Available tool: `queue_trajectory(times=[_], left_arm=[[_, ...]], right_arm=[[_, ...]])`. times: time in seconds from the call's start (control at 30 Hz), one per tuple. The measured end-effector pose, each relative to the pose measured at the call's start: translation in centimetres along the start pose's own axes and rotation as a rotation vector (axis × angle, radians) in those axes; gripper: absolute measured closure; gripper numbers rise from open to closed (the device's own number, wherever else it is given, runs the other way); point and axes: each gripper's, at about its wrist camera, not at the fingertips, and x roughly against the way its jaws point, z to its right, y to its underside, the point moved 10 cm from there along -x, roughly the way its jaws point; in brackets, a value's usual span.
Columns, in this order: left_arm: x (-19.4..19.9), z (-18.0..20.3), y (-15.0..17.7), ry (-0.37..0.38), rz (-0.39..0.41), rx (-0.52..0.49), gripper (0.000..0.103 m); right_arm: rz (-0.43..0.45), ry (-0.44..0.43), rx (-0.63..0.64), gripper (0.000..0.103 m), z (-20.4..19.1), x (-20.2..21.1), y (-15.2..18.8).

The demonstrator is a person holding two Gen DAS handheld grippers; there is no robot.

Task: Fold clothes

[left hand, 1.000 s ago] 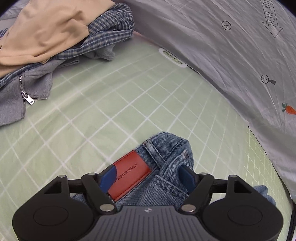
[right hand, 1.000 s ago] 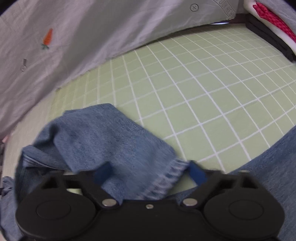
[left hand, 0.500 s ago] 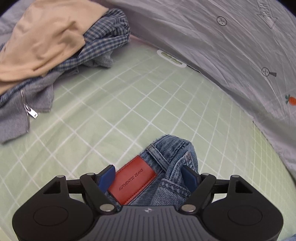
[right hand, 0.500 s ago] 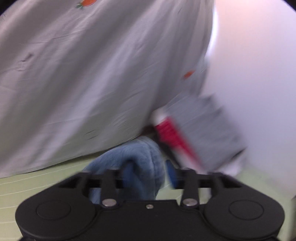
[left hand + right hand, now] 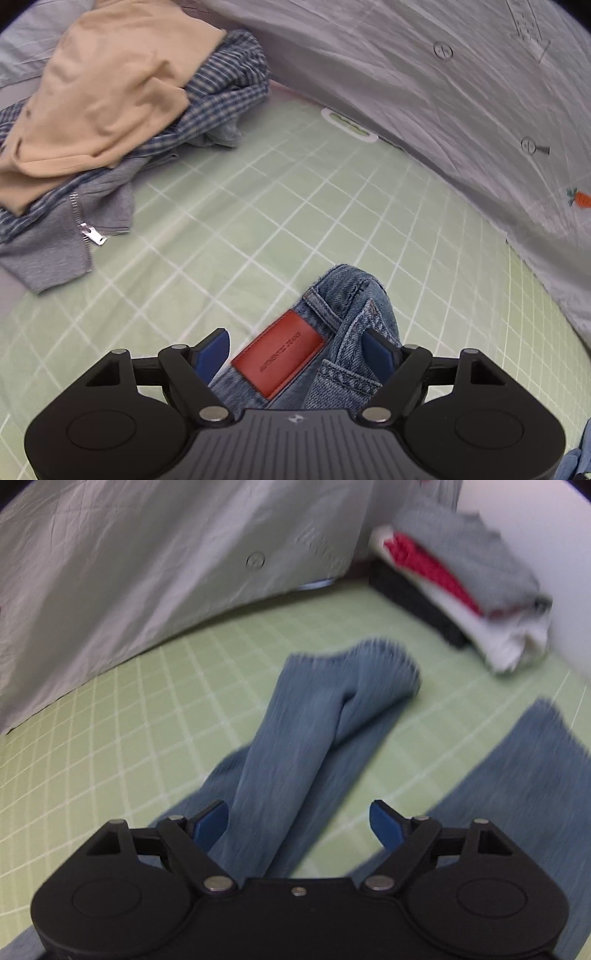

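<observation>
The right gripper point(image 5: 297, 821) has swung off the grey wall cloth; its jaws are opening over a flung blue denim jeans leg point(image 5: 314, 746) lying on the green checked sheet point(image 5: 110, 746). The left gripper point(image 5: 295, 349), jaws wide, straddles the waistband's red leather patch point(image 5: 277, 363).

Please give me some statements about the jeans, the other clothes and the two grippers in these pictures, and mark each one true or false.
1. The jeans carry a red patch at the waistband. True.
2. The unfolded pile has a beige garment on top. True.
3. The right gripper is clamped shut on a jeans leg. False: its fingers are opening, and the leg lies loose between them.
4. The folded stack lies on the jeans. False: it sits apart, by the wall.
5. The bed sheet is green with white lines. True.
</observation>
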Motion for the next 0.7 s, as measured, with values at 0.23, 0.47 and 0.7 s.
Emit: queue_trajectory(times=[0.23,0.47,0.7], left_arm=[[4.1,-3.4,1.0,0.044,0.05,0.178,0.024],[3.3,-2.9,4.7,0.206,-0.014,0.314,0.024],[0.7,0.0,4.9,0.242,-0.074,0.261,0.027]], right_arm=[[-0.044,-0.21,-0.223,0.019,-1.9,1.8,1.7],[-0.137,-0.358,-0.373,0.033,-3.2,1.6,4.4],[-0.146,-0.408,-0.345,0.05,-4.2,2.0,4.5]])
